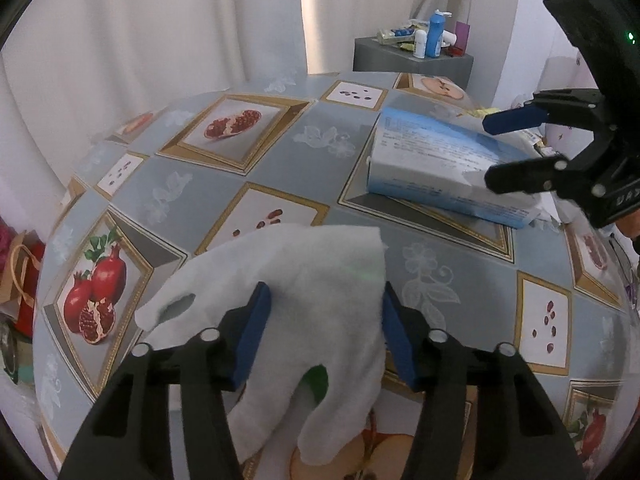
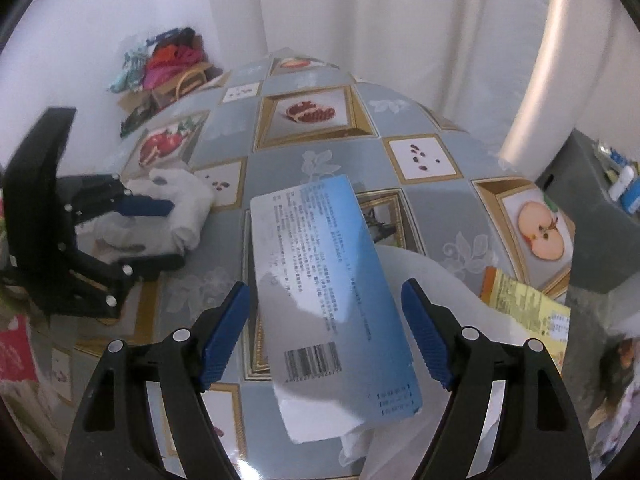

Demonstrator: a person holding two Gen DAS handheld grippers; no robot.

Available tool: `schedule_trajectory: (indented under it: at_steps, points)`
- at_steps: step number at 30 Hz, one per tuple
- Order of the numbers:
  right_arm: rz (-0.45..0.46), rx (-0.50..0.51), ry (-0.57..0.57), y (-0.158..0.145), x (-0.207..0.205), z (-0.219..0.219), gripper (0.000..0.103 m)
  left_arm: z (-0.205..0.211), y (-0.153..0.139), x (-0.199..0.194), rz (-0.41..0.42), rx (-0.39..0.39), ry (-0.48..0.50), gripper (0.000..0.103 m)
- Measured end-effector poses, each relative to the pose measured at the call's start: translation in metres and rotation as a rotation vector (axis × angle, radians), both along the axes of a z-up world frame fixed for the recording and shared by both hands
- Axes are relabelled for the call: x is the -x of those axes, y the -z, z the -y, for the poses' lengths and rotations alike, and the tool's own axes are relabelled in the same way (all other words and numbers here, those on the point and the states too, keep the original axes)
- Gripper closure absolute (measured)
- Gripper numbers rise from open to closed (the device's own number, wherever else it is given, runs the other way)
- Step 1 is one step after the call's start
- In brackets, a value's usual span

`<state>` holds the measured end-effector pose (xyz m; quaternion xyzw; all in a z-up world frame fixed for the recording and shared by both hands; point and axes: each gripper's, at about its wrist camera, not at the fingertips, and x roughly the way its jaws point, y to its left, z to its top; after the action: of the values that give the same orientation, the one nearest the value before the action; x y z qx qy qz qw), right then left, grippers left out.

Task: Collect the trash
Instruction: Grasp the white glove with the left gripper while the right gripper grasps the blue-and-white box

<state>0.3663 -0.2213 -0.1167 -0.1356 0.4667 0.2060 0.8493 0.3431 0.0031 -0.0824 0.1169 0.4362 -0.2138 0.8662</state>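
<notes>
A crumpled white tissue (image 1: 320, 272) lies on the fruit-patterned tablecloth (image 1: 328, 148). My left gripper (image 1: 324, 336) points down at it with a blue pad on each side; the jaws stand open and the tissue lies between them. The right wrist view shows the same tissue (image 2: 188, 204) between the left gripper's (image 2: 164, 232) fingers. A blue-and-white cardboard box (image 2: 320, 260) with a barcode lies flat further right. My right gripper (image 2: 326, 336) is open above it and straddles its near end, with a gap at each pad. From the left wrist, the box (image 1: 432, 160) sits under the right gripper (image 1: 487, 152).
A yellow printed wrapper (image 2: 528, 304) lies to the right of the box, beside a white translucent sheet (image 2: 460, 292). A grey cabinet (image 1: 412, 60) with bottles stands beyond the table. Bags of colourful cloth (image 2: 168, 64) sit off the far left corner. White curtains hang behind.
</notes>
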Motion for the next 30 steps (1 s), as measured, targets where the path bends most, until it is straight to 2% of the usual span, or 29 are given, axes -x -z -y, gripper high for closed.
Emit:
schedule_trajectory:
  at_steps: [6,9,11,13,15,18,20,25,30]
  points:
    - [-0.006,0.000,0.005,0.004,0.001,0.001,0.031,-0.003,-0.001,-0.001,0.017,-0.009,-0.024,0.080]
    - [0.005,0.014,0.001,0.002,0.003,-0.002,0.033,-0.005,-0.002,-0.001,0.024,-0.012,-0.021,0.089]
    - [0.008,0.012,-0.002,0.001,0.004,-0.004,0.034,-0.007,-0.002,-0.001,0.024,-0.008,-0.023,0.092]
    - [0.015,-0.004,0.004,-0.005,0.005,-0.003,0.053,-0.008,-0.004,-0.001,0.025,-0.001,-0.025,0.093]
    - [0.002,-0.016,0.019,-0.008,0.004,-0.001,0.060,-0.009,-0.006,0.001,0.030,0.007,-0.028,0.094]
    - [-0.004,0.016,0.024,-0.006,0.004,-0.003,0.061,-0.011,-0.012,0.004,0.042,0.018,-0.030,0.095]
    - [-0.009,0.019,0.023,-0.005,0.005,-0.006,0.058,-0.013,-0.015,0.006,0.047,0.028,-0.033,0.095]
    - [-0.004,0.031,0.009,-0.003,0.005,-0.017,0.033,-0.018,-0.020,0.008,0.056,0.033,-0.047,0.095]
    - [0.007,0.120,-0.016,0.009,0.006,-0.034,0.029,-0.024,-0.024,0.010,0.065,0.030,-0.058,0.095]
